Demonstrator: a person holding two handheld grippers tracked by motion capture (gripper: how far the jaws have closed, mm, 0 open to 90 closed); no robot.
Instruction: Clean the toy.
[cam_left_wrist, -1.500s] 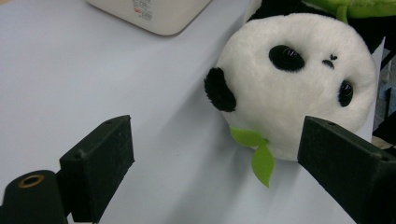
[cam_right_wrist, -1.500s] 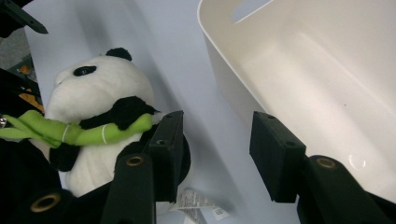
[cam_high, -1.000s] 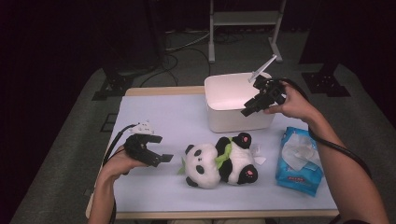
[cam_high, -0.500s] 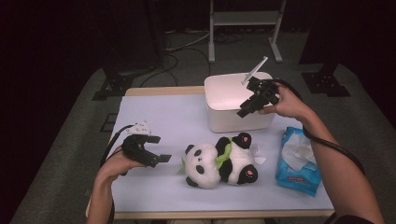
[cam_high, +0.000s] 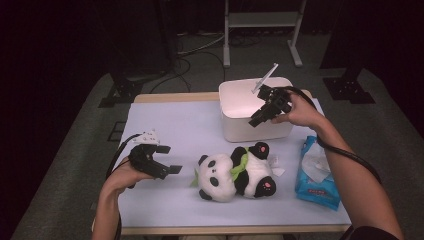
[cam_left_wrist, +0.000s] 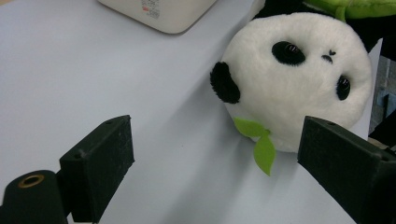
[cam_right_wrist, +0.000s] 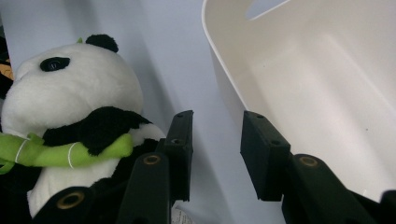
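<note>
Dark floor with cables and stand legs around a pale blue counter (cam_high: 170, 125), wooden rim showing at far and near edges. Open room across the counter's left half and far-left corner. One plush panda (cam_high: 235, 171) lying near the front centre, long axis running left to right, head toward the left hand-held gripper (cam_high: 165, 160), feet toward the right; green bamboo stalk (cam_right_wrist: 70, 151) across its chest. One white bin (cam_high: 252, 115) at the far right, top open. One blue wipes pack (cam_high: 317, 172) by the right edge. Left hand-held gripper low beside the panda's head, jaws spread wide, nothing between them. Right hand-held gripper (cam_high: 260, 116) raised over the bin's near rim, jaws narrowly parted, nothing between them.
</note>
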